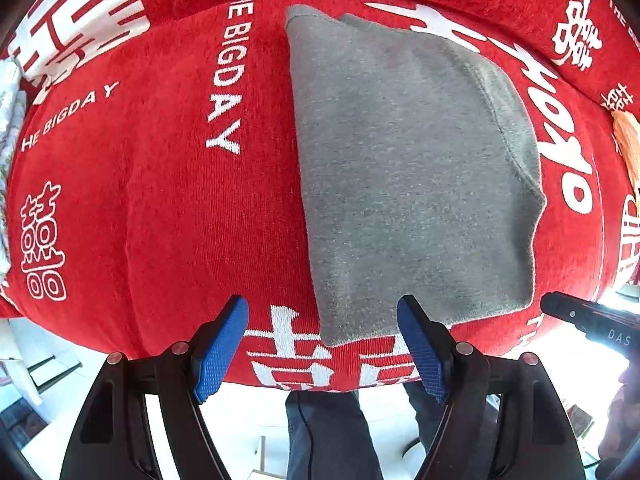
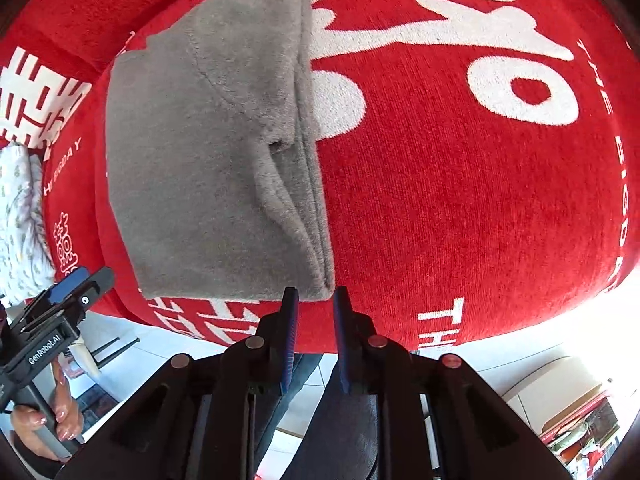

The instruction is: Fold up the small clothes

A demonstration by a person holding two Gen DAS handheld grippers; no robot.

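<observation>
A small grey fleece garment [image 1: 408, 168] lies folded flat on the red cloth with white lettering [image 1: 168, 208]. In the left wrist view my left gripper [image 1: 324, 320] is open, its blue pads either side of the garment's near left corner, holding nothing. In the right wrist view the garment [image 2: 208, 152] shows its stacked folded edges on the right side. My right gripper [image 2: 316, 308] is open with a narrow gap, empty, just in front of the garment's near right corner. The left gripper also shows at lower left in the right wrist view [image 2: 72, 284].
The red cloth [image 2: 460, 208] covers a raised surface whose near edge drops to a pale tiled floor [image 1: 240, 408]. A white patterned fabric [image 2: 20, 216] lies at the left edge. An orange item [image 1: 628, 140] sits at the far right. The person's dark-trousered legs [image 1: 328, 432] stand below.
</observation>
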